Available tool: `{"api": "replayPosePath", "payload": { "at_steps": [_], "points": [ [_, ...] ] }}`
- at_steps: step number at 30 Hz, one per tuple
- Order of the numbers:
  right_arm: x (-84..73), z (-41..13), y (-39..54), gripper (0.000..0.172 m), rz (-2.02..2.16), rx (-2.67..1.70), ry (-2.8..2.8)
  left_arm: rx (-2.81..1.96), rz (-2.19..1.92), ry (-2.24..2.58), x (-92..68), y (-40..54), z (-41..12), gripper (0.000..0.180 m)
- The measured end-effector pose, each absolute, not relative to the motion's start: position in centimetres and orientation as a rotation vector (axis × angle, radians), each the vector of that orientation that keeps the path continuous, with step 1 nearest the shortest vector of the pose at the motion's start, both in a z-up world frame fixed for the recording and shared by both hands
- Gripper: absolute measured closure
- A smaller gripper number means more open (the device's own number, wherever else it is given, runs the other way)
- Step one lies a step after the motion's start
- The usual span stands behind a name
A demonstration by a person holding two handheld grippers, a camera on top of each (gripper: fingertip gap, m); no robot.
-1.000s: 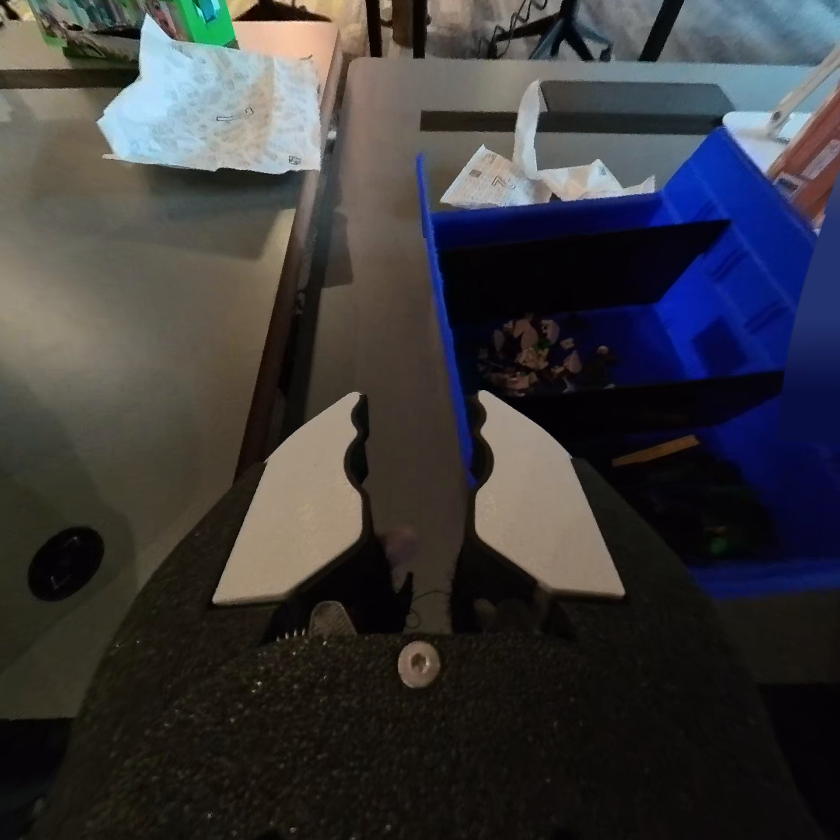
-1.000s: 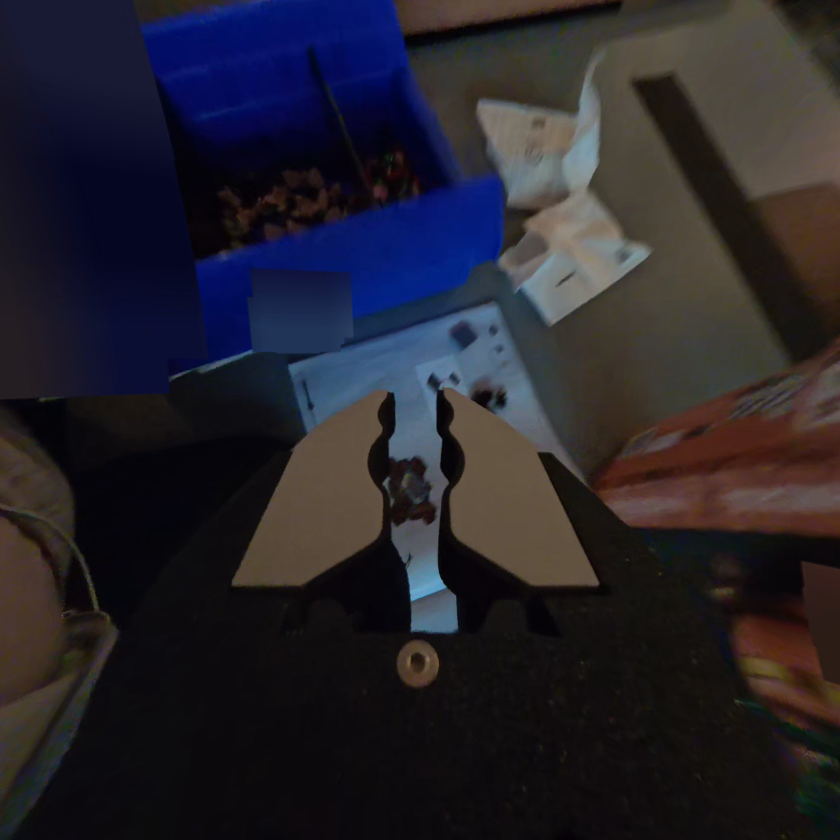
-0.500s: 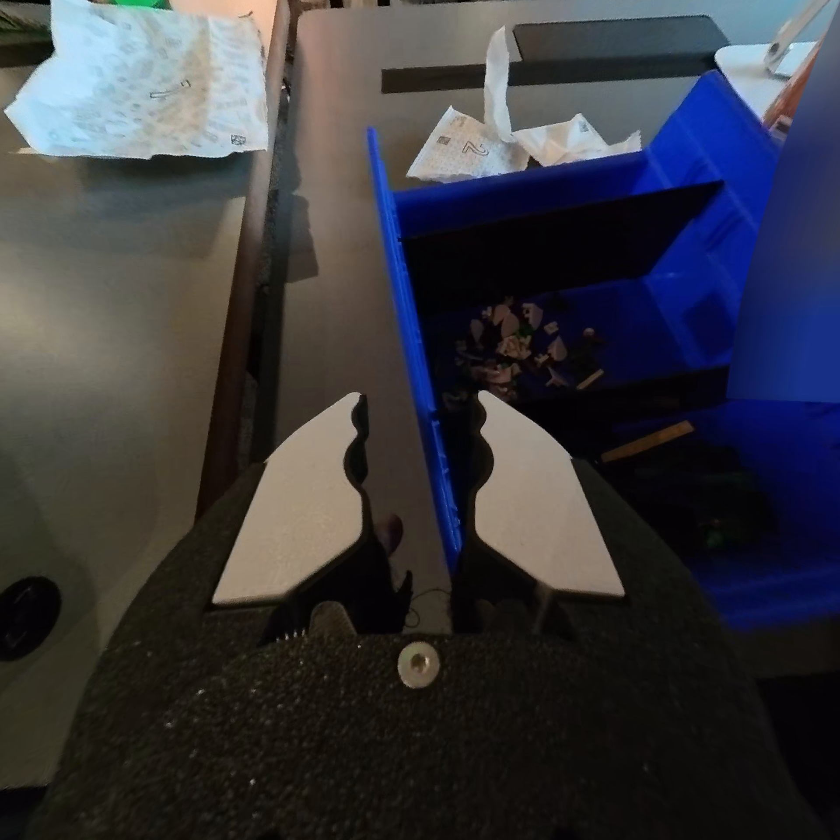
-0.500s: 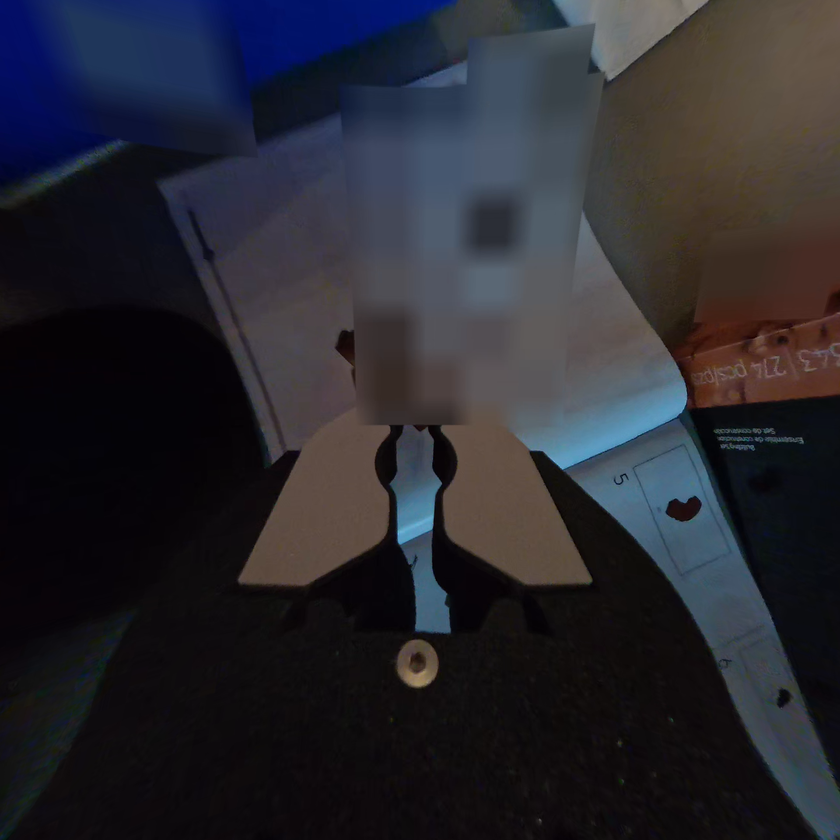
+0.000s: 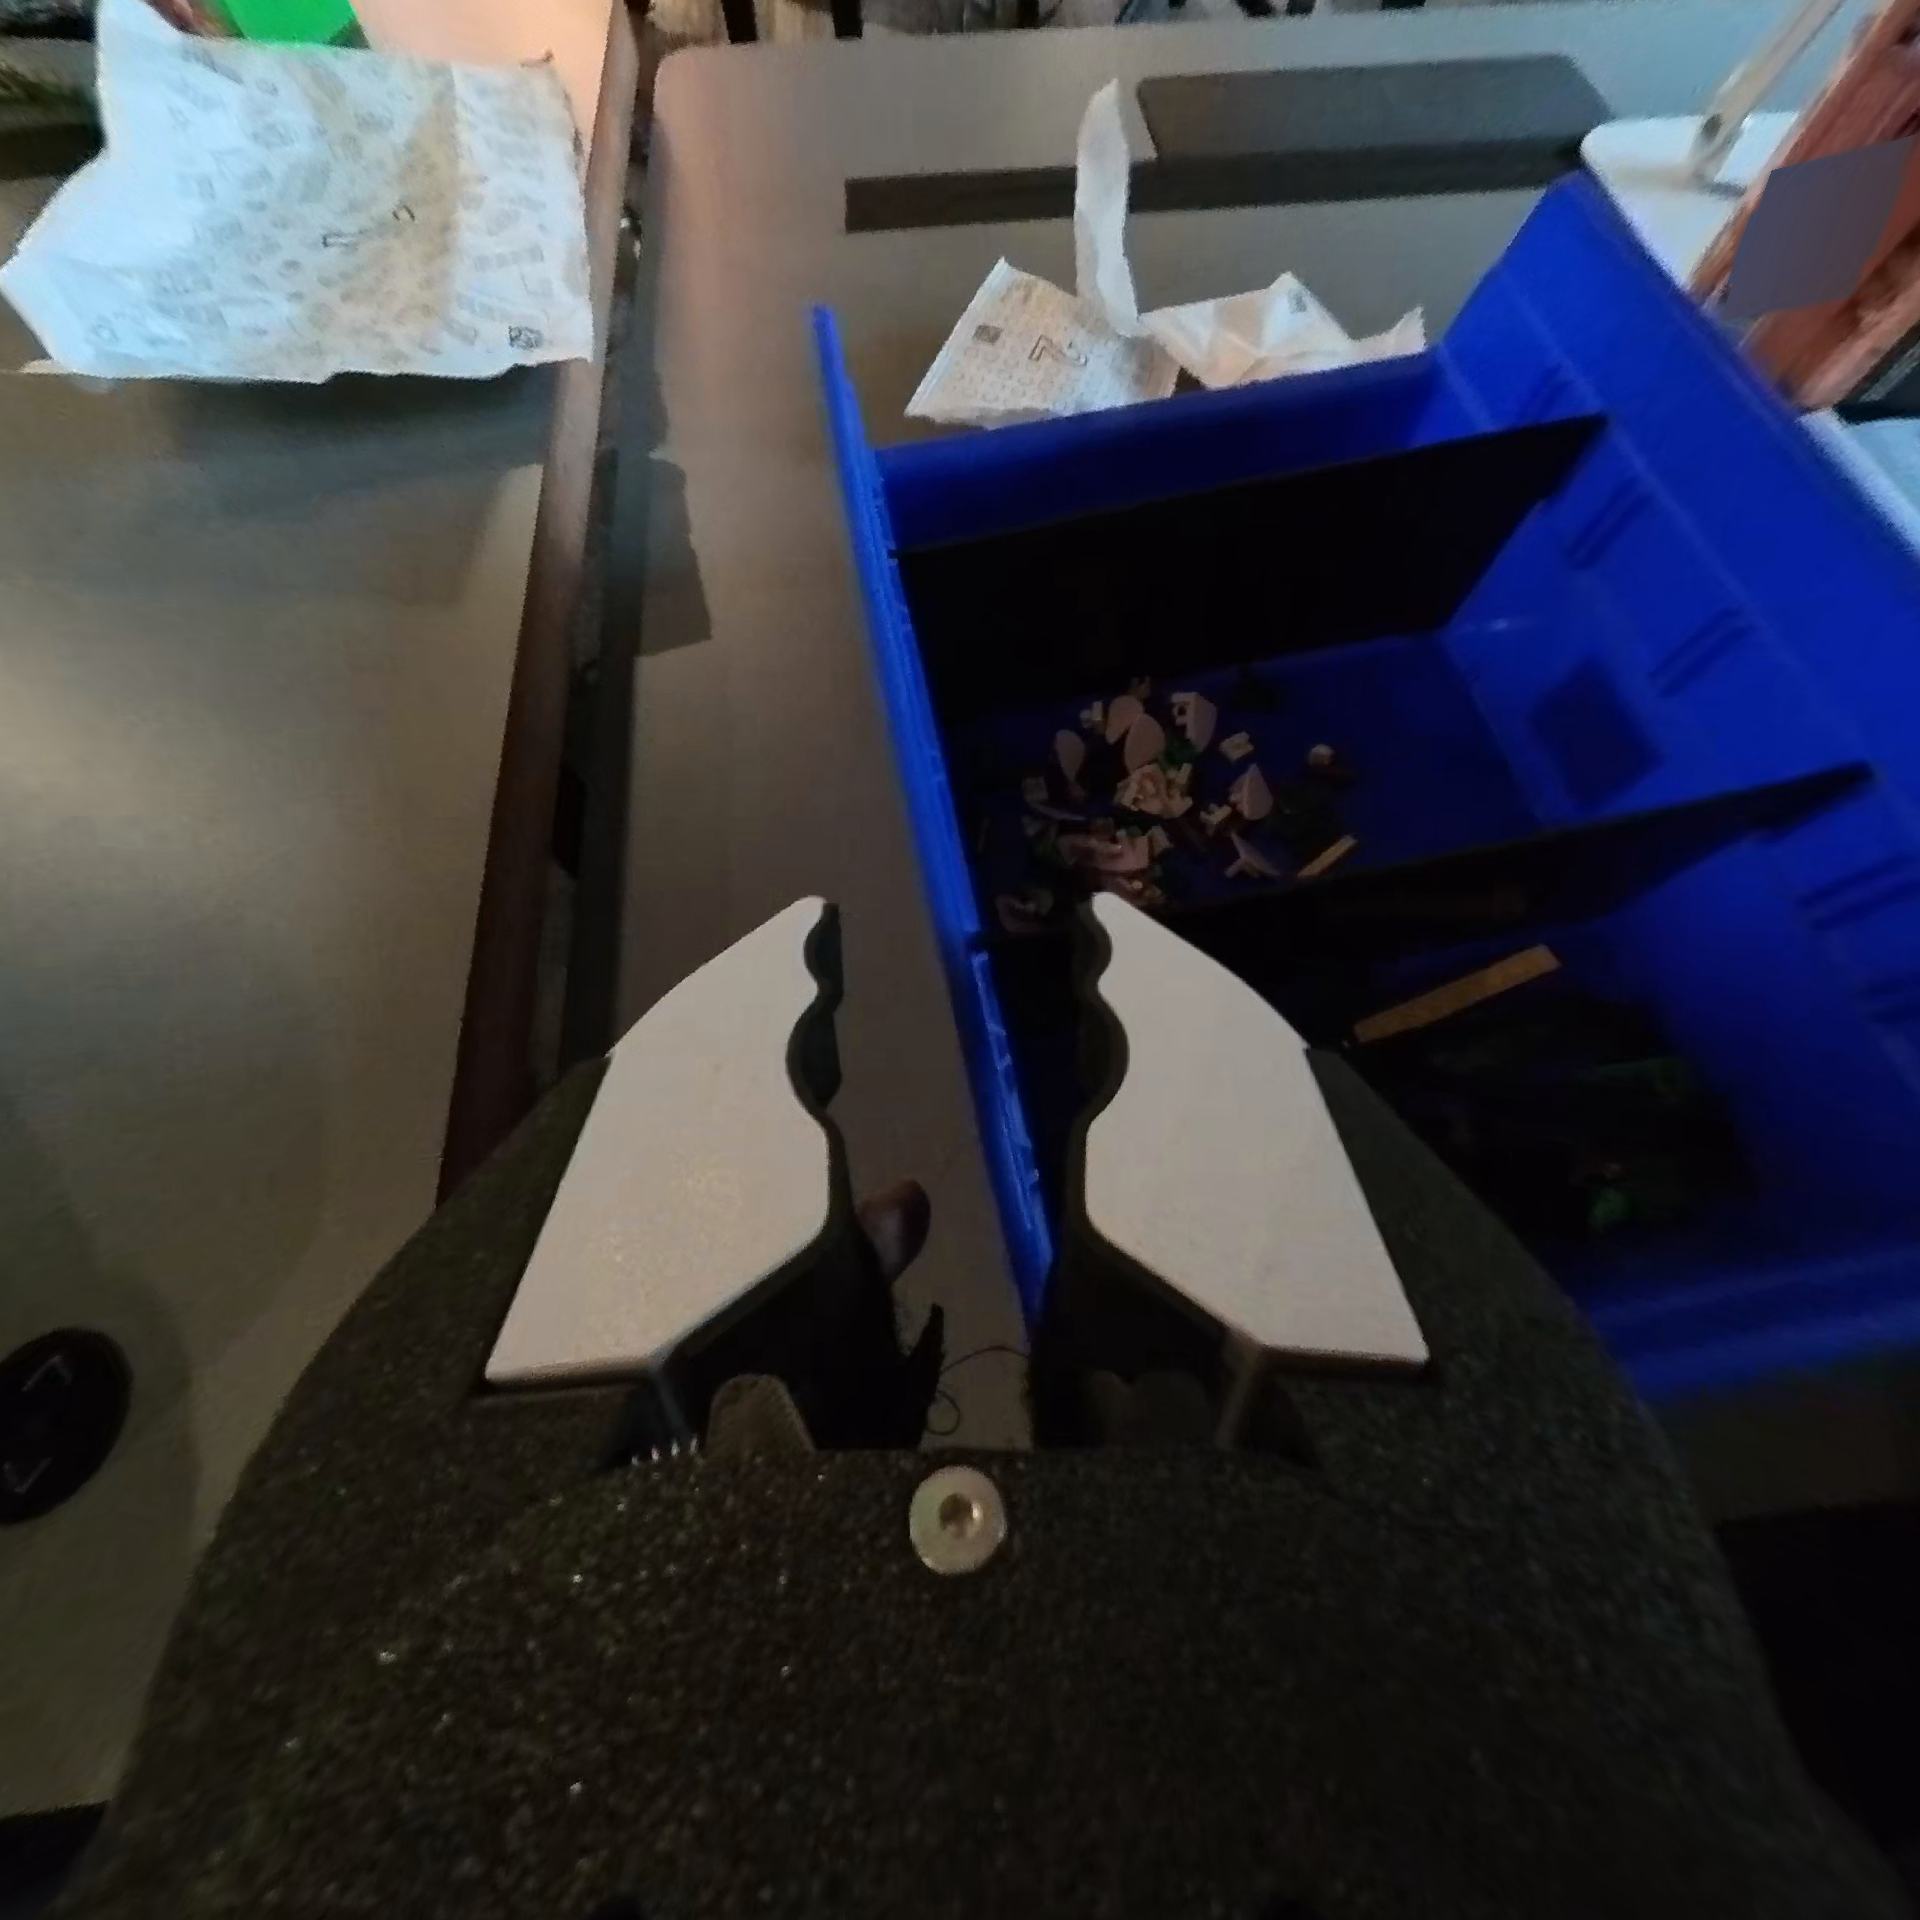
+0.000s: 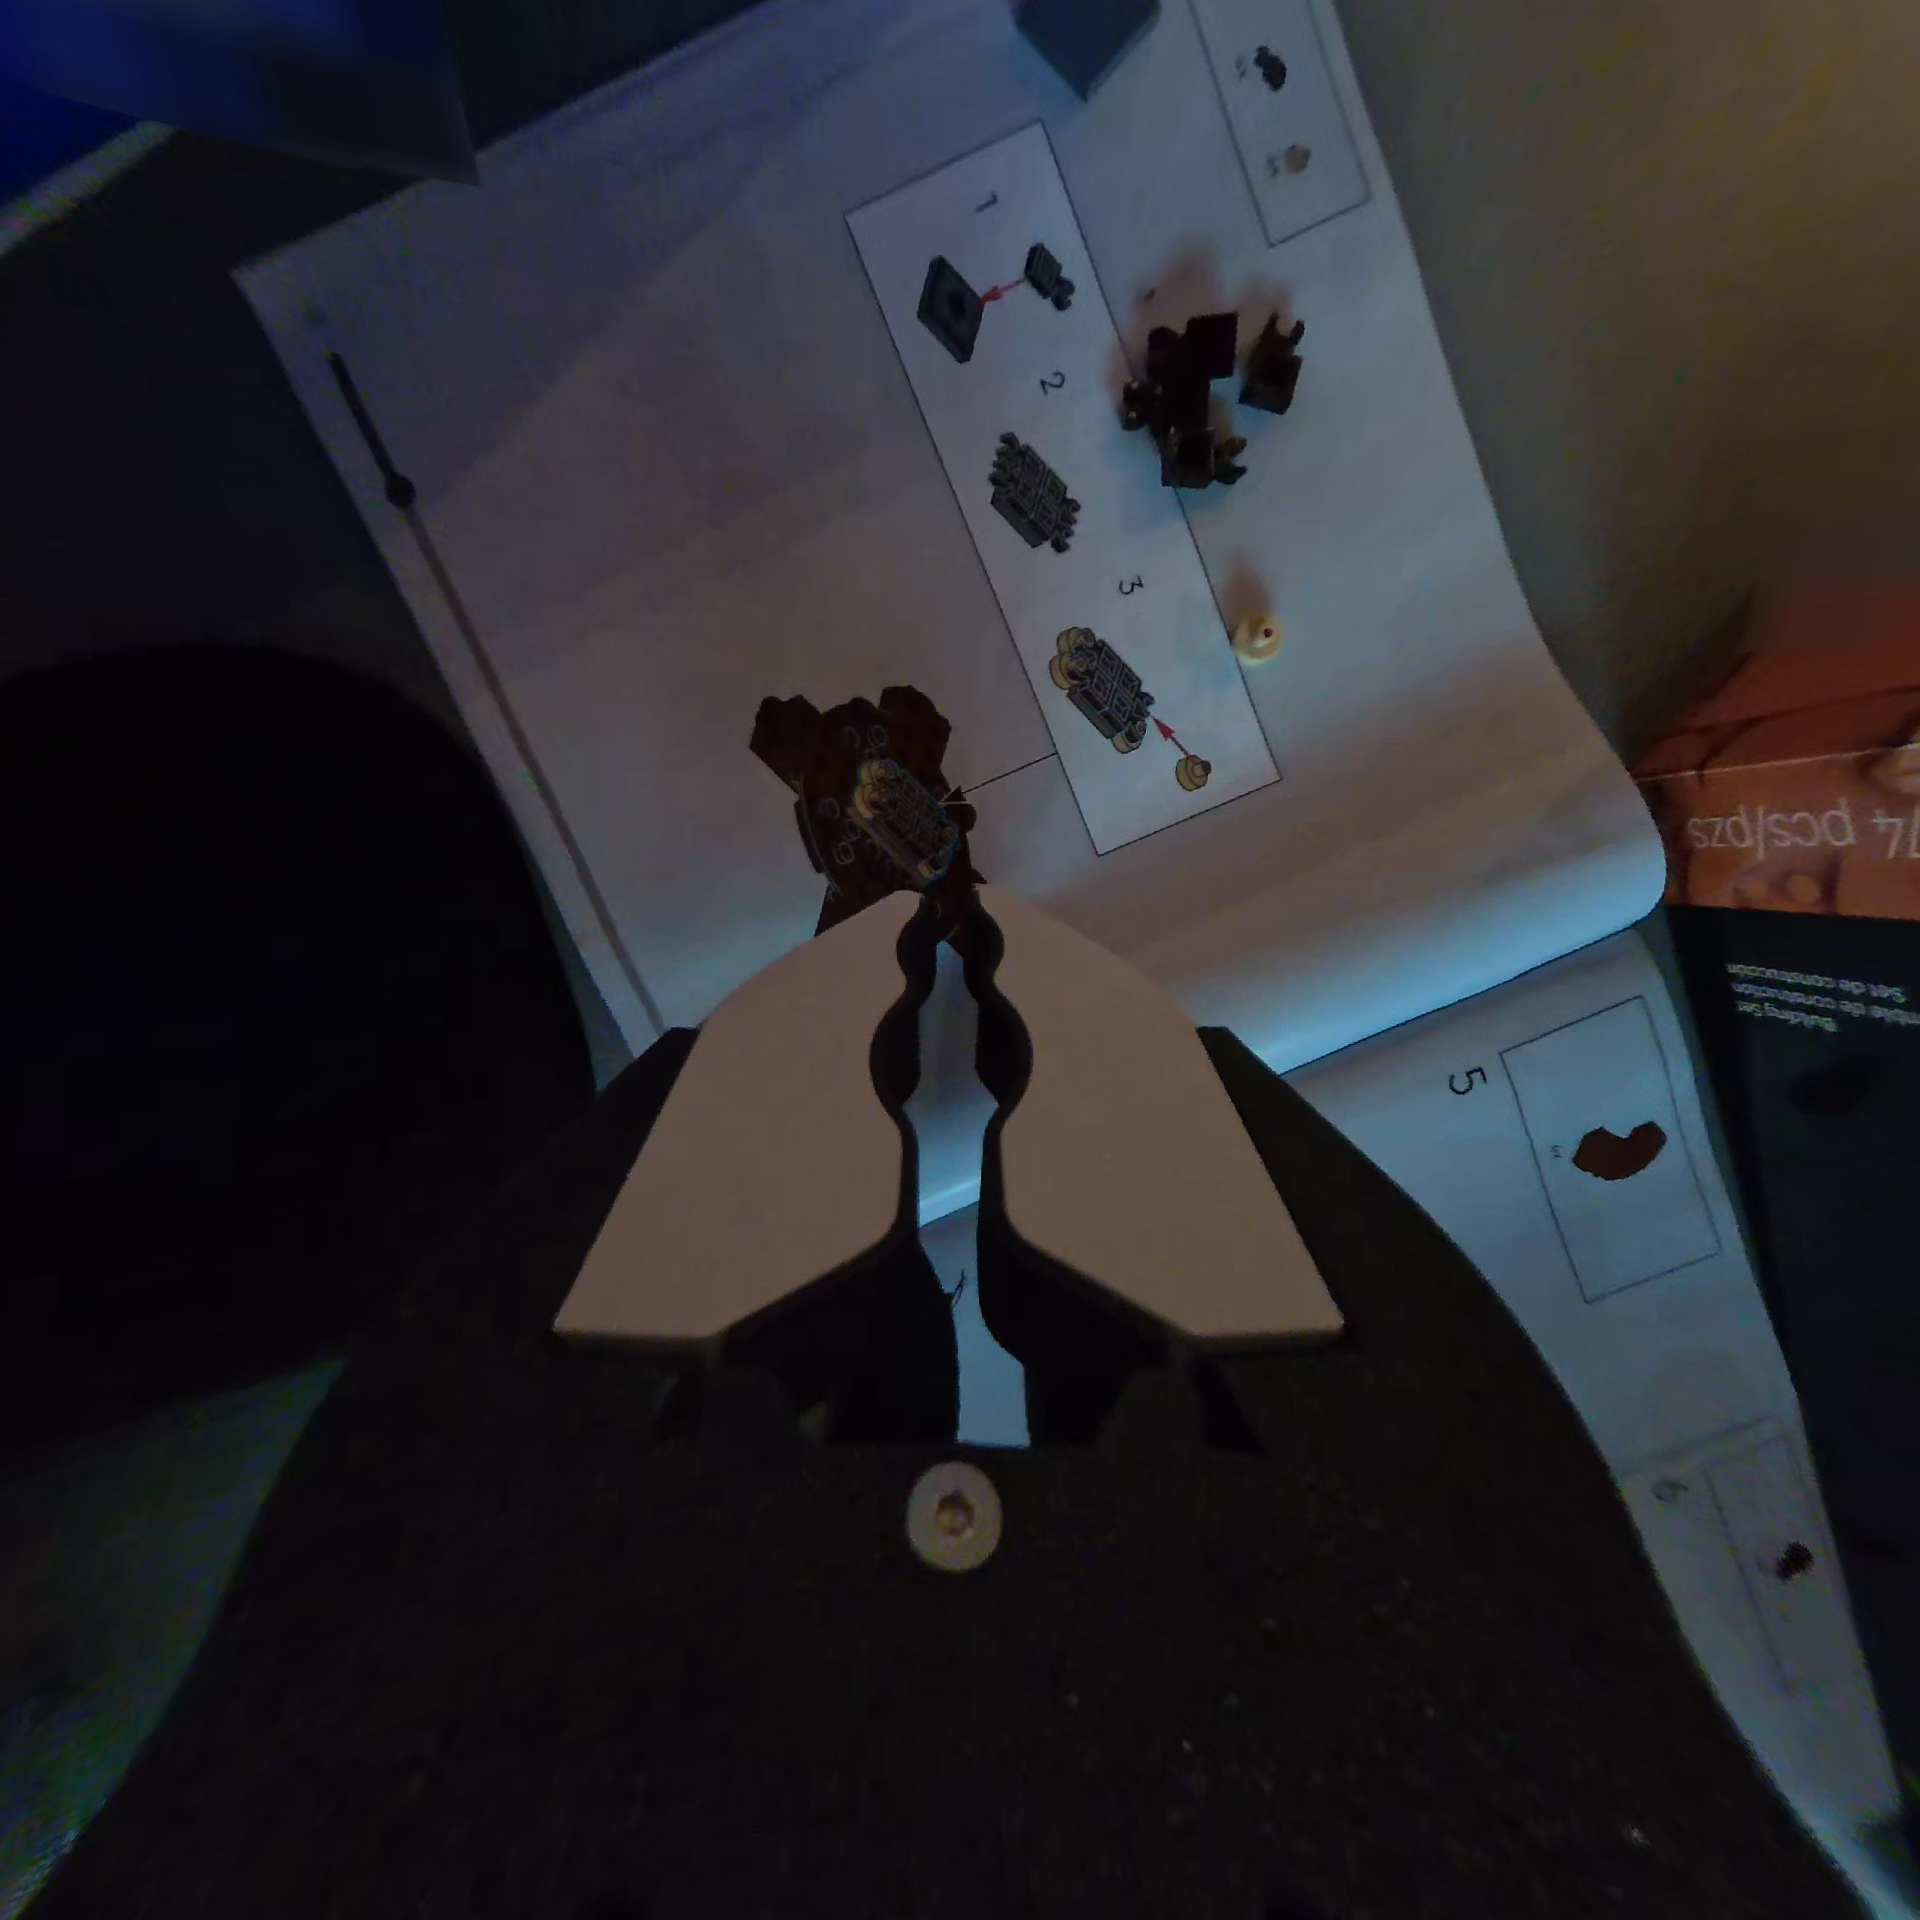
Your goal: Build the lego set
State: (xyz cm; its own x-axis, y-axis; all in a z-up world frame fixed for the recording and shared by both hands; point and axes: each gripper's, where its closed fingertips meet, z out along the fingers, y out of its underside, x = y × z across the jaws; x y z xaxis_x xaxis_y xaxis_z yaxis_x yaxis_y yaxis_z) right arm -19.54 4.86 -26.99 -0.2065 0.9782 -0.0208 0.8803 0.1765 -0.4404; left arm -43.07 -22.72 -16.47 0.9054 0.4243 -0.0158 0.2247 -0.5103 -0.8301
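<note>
A blue divided bin [image 5: 1621, 436] stands on the tabletop [image 5: 748, 727], small mixed bricks [image 5: 1153, 790] in its middle compartment. Crumpled printed paper [image 5: 1049, 348] lies behind it. An open instruction booklet [image 6: 665, 436] carries loose black pieces [image 6: 1195, 405].

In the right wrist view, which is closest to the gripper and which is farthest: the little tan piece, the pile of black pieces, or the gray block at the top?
From the right gripper, nearest first:
1. Tan piece, up and to the right on the white booklet.
2. Black pieces, farther up, also on the right.
3. Gray block, at the top edge of the view.
</note>
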Motion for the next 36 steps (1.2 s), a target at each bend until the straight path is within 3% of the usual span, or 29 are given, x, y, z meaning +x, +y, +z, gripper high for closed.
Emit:
{"api": "replayPosePath", "payload": {
  "at_steps": [21, 36],
  "points": [
    [-19.5, -27.1, 4.7, 0.172, 0.416, -1.833, -2.187, -2.022, 0.238, -0.424, -42.5, -23.4, -14.8, 0.139],
    [-19.5, -27.1, 4.7, 0.172, 0.415, -1.849, -2.223, -2.094, 0.221, -0.445, -43.7, -21.5, -17.0, 0.139]
  ]
}}
